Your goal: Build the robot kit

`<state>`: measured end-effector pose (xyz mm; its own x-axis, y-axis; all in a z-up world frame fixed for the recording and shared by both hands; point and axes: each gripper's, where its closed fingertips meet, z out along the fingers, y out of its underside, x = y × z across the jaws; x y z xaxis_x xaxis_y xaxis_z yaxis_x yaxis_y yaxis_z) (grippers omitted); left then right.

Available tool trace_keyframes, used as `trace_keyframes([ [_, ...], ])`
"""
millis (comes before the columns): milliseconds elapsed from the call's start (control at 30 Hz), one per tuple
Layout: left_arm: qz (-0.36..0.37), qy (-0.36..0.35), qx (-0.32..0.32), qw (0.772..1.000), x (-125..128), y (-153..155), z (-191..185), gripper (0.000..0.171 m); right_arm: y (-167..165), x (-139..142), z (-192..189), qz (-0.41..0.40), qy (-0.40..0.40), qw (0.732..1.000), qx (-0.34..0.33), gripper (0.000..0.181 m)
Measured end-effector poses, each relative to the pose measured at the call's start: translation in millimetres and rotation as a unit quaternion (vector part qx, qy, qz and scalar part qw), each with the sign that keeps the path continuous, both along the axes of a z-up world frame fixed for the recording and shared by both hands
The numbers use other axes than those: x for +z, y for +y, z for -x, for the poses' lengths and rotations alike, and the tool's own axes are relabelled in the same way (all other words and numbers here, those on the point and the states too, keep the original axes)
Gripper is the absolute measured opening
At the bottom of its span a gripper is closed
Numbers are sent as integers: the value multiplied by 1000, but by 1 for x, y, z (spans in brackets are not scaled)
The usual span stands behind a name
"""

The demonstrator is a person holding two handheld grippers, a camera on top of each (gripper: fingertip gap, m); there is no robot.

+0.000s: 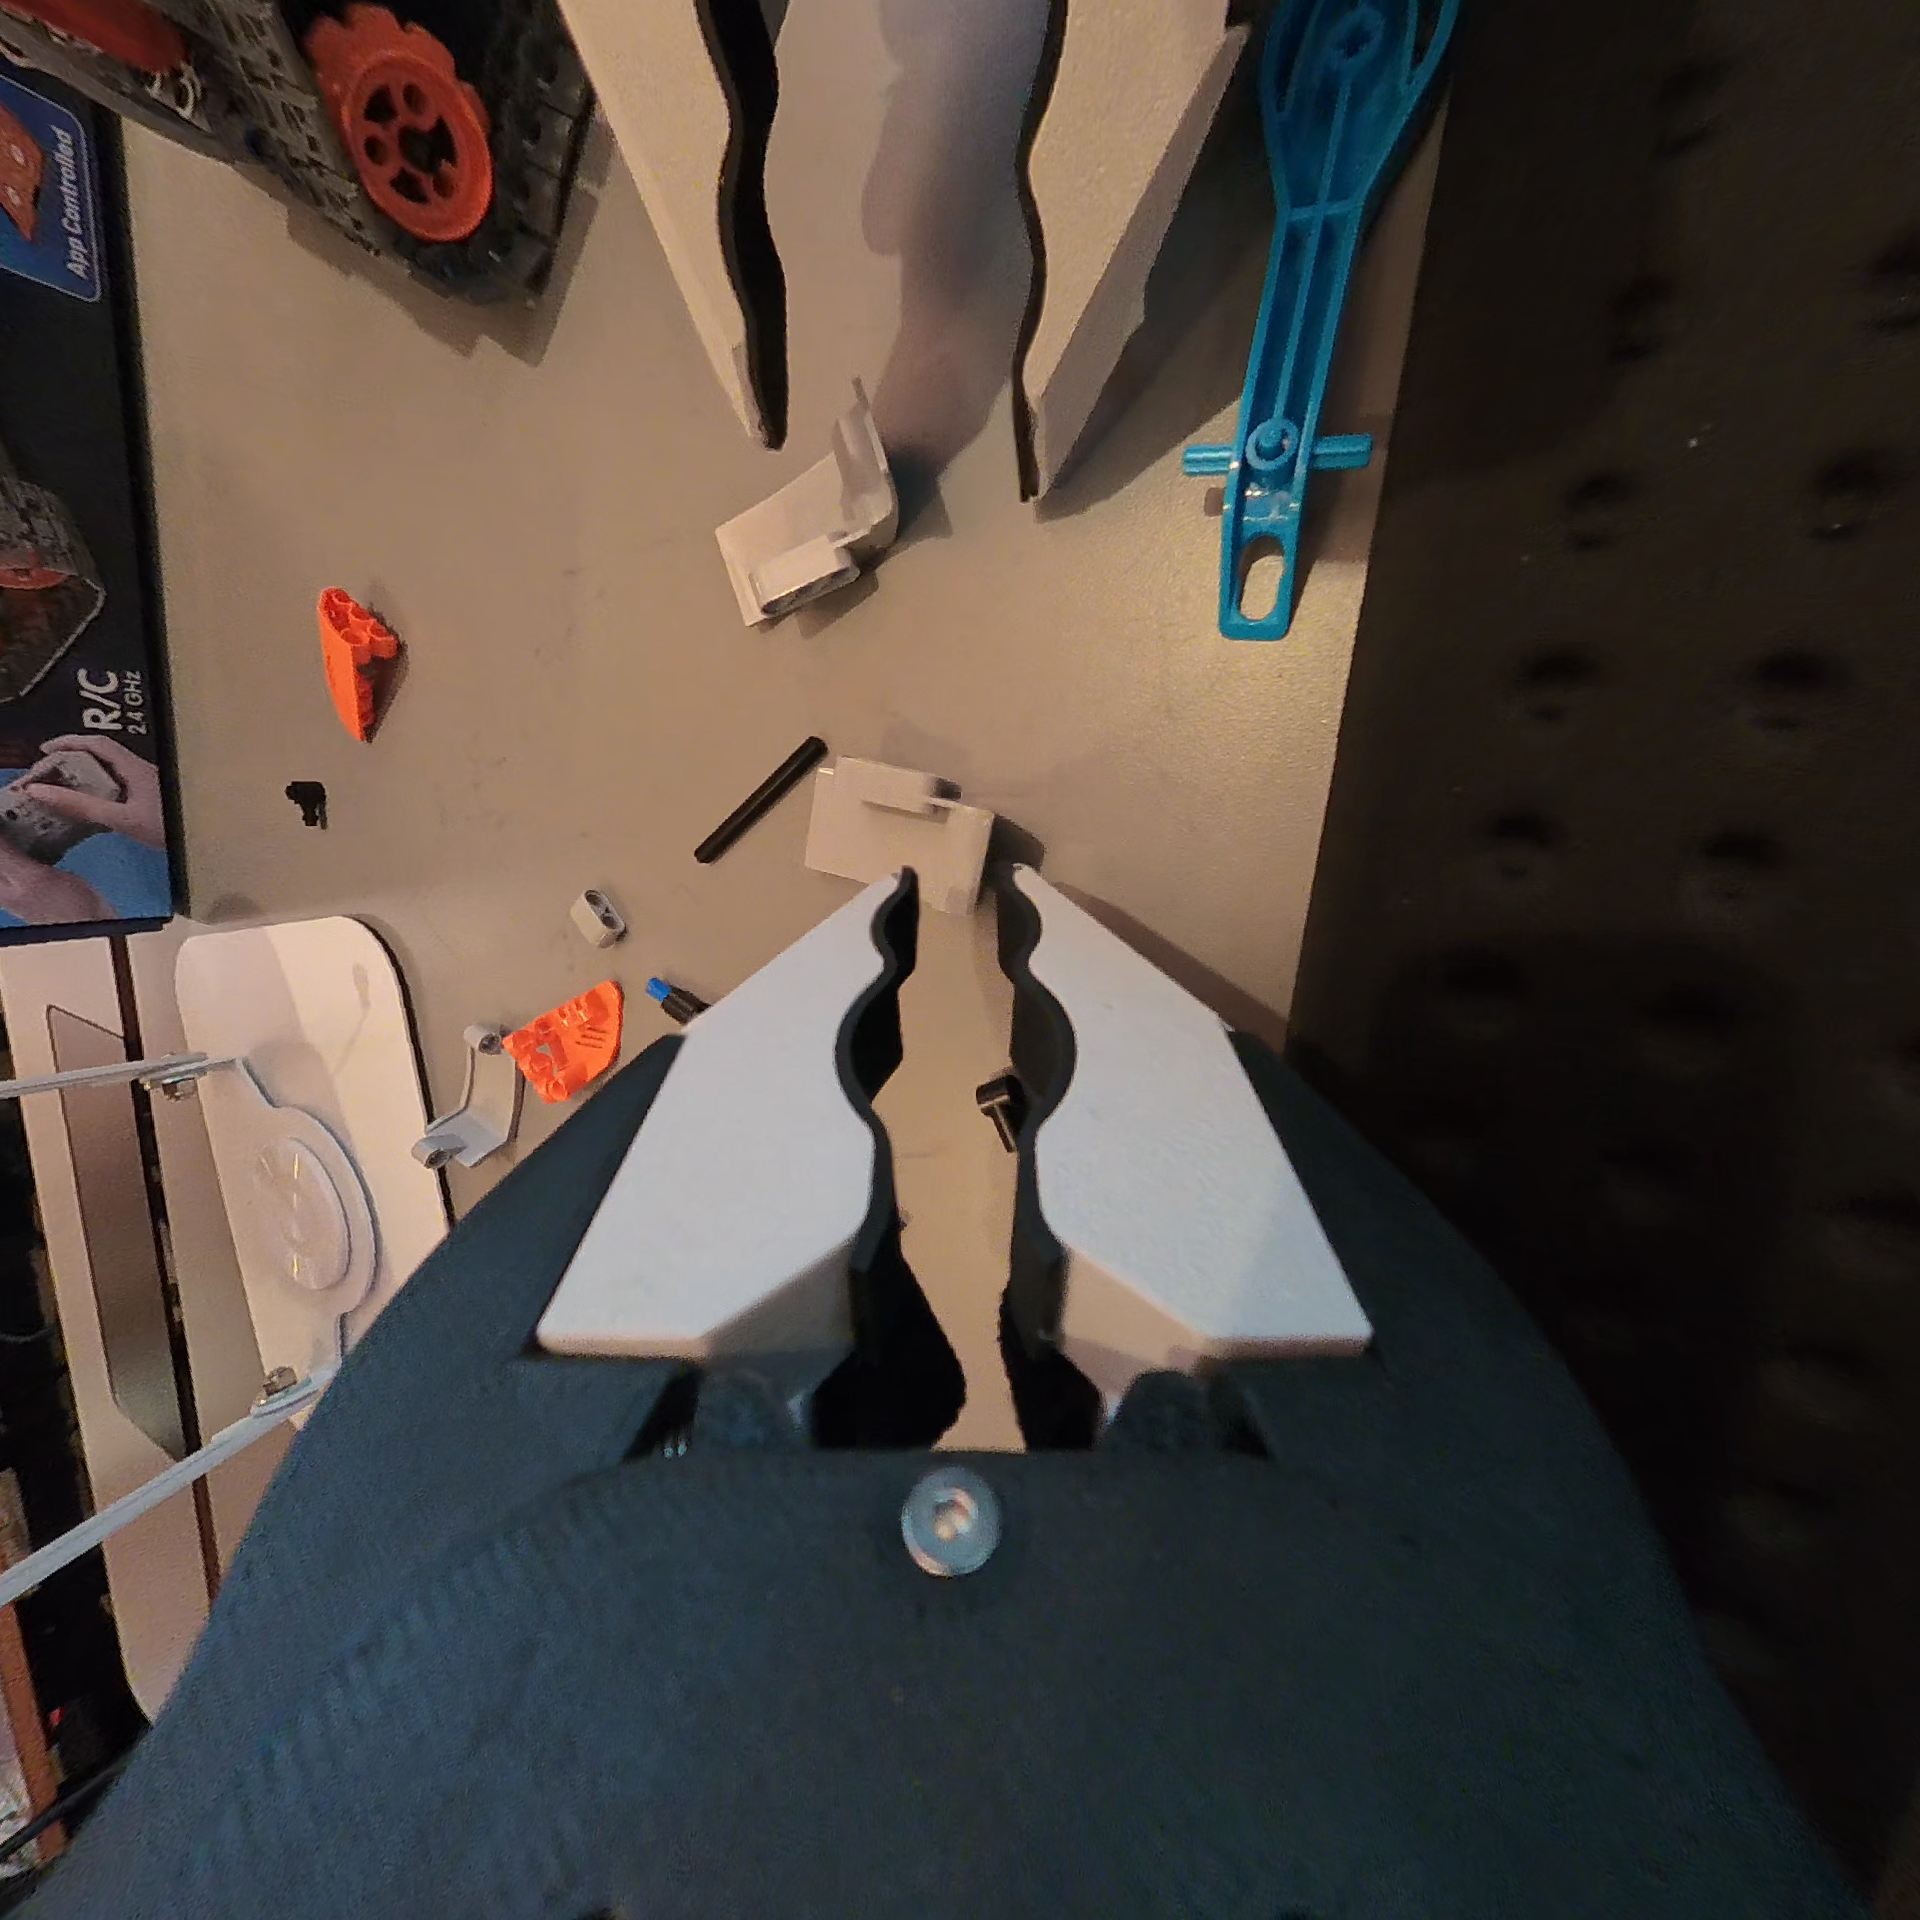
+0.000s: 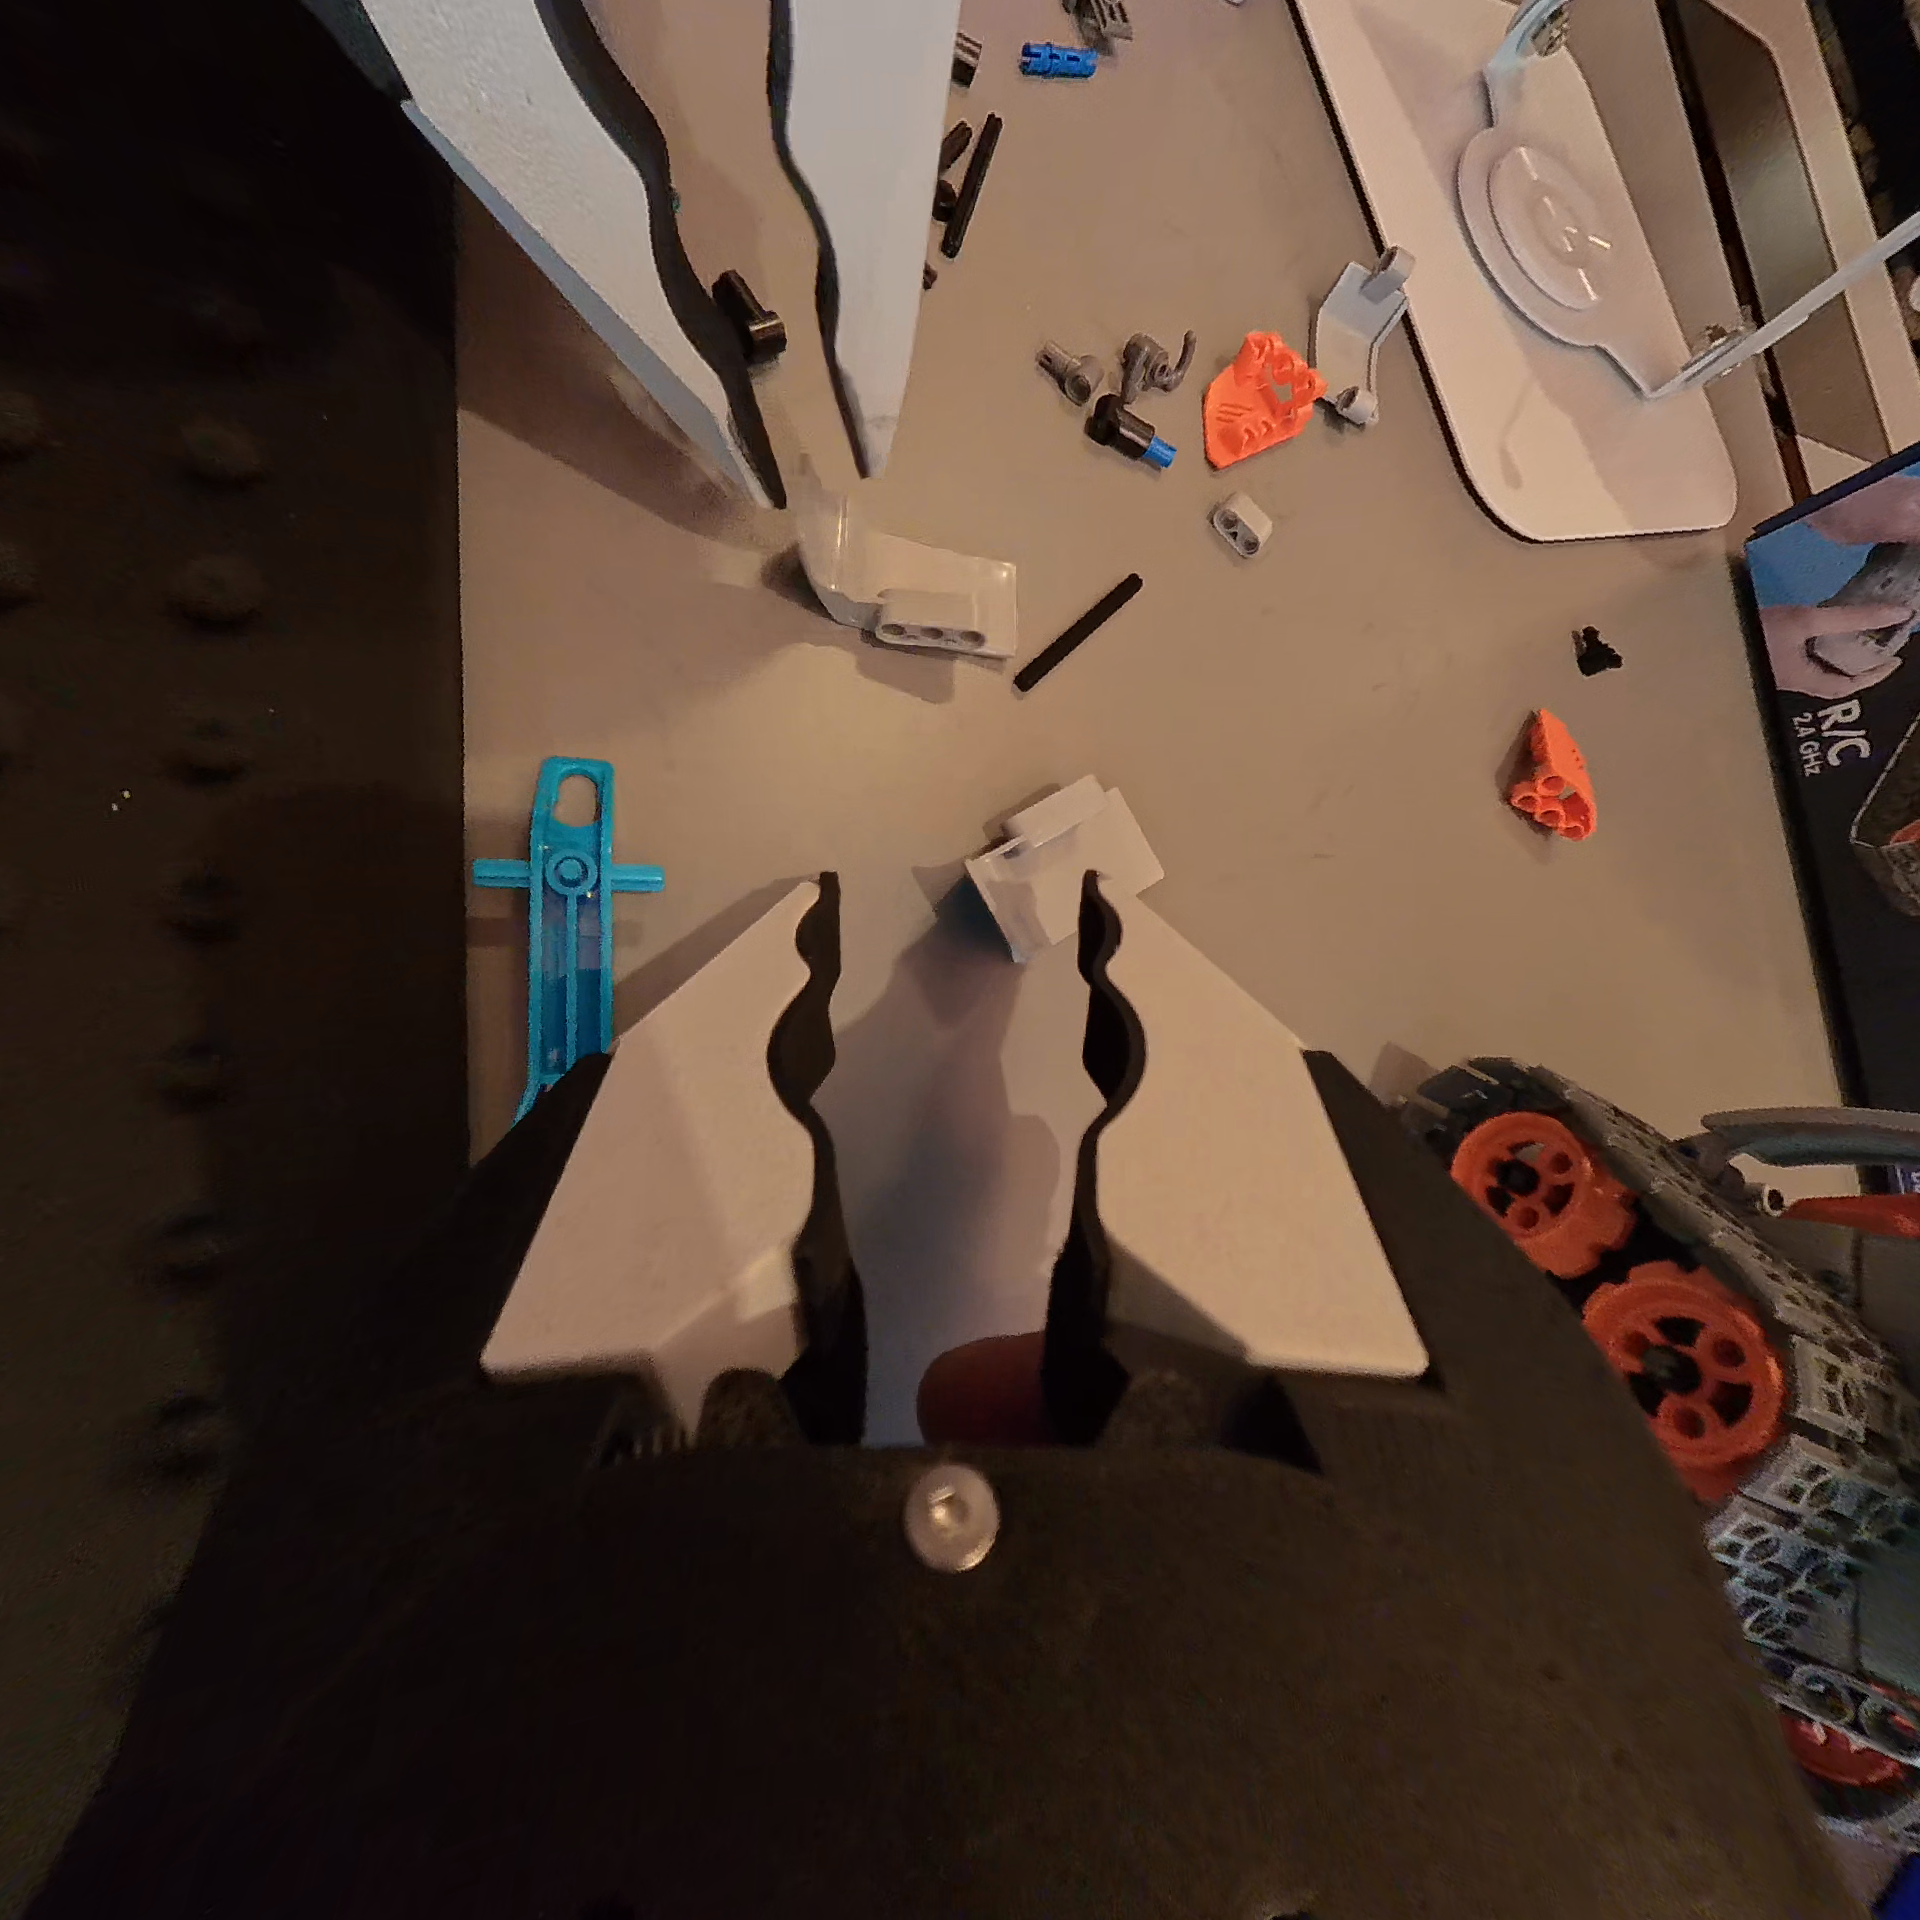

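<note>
Two grippers over a grey table [image 1: 540, 436], tips facing each other. The left gripper [image 1: 961, 883] is parted only narrowly. A small black pin [image 1: 1000, 1110] sits in the gap against one finger's hollow; we cannot tell whether it clings to the pad or lies on the table below. Just beyond the left tips, about touching, lies a grey panel [image 1: 883, 826], with a black axle [image 1: 758, 800] beside it. The right gripper [image 2: 956, 888] is spread wide and pinching nothing. A second panel [image 2: 1055, 862] lies at its tips, against the finger nearer the tracked model [image 2: 1662, 1330]; we cannot tell if it touches. The two panels are apart, with bare table between them. Farther out we note a blue tool [image 1: 1288, 312] along the table edge, two orange parts [image 1: 358, 660] [image 1: 566, 1039], grey connectors [image 2: 1117, 369] and a printed box [image 1: 62, 520] at the side.
</note>
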<state>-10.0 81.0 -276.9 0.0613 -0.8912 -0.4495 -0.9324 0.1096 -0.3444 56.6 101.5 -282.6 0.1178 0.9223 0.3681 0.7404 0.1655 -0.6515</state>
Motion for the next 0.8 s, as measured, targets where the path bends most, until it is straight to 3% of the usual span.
trace_keyframes([
  [233,-9,-22,29,999,9,4,14,20,1,4,-3,3,14,1000,-5,44],
  [500,-39,-64,94,993,44,11,65,24,6,11,-4,-4,34,999,-16,44],
  [800,-54,-108,182,976,38,10,122,26,13,19,-2,-34,44,998,-32,43],
])
